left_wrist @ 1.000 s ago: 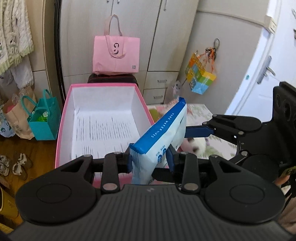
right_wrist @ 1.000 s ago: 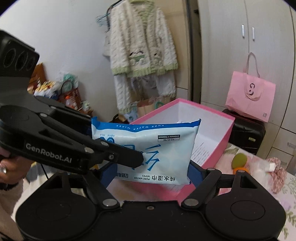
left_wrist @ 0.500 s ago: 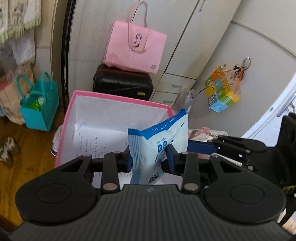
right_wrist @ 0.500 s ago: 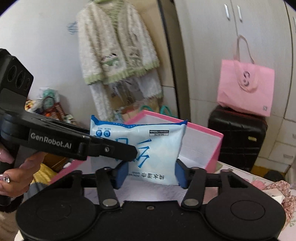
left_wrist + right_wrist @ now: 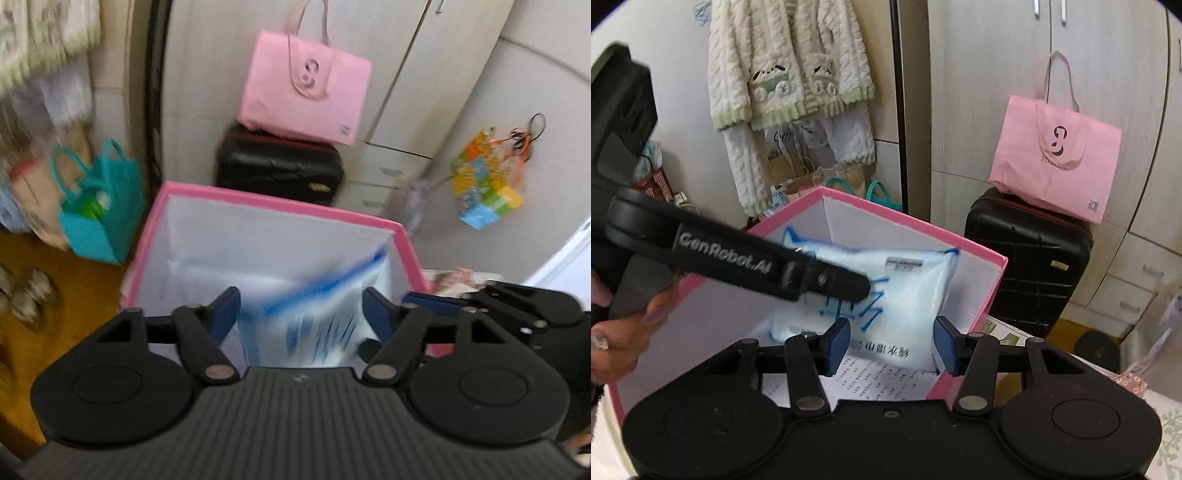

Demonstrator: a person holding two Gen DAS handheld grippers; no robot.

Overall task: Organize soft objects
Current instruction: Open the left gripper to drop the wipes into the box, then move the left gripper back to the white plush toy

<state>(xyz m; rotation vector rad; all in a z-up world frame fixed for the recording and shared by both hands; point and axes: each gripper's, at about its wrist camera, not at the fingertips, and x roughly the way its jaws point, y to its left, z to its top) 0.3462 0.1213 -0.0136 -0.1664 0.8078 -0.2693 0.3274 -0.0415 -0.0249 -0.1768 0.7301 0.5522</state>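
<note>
Wet-wipes pack point(image 5: 314, 314): just freed by opening left tongs point(image 5: 299, 314), dropping into pink box point(image 5: 280, 206); right tongs point(image 5: 892, 341) open, empty; item stowed.

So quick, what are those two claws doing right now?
Left gripper: opening, letting go of the wipes pack.
Right gripper: open, pads clear of the pack.
</note>
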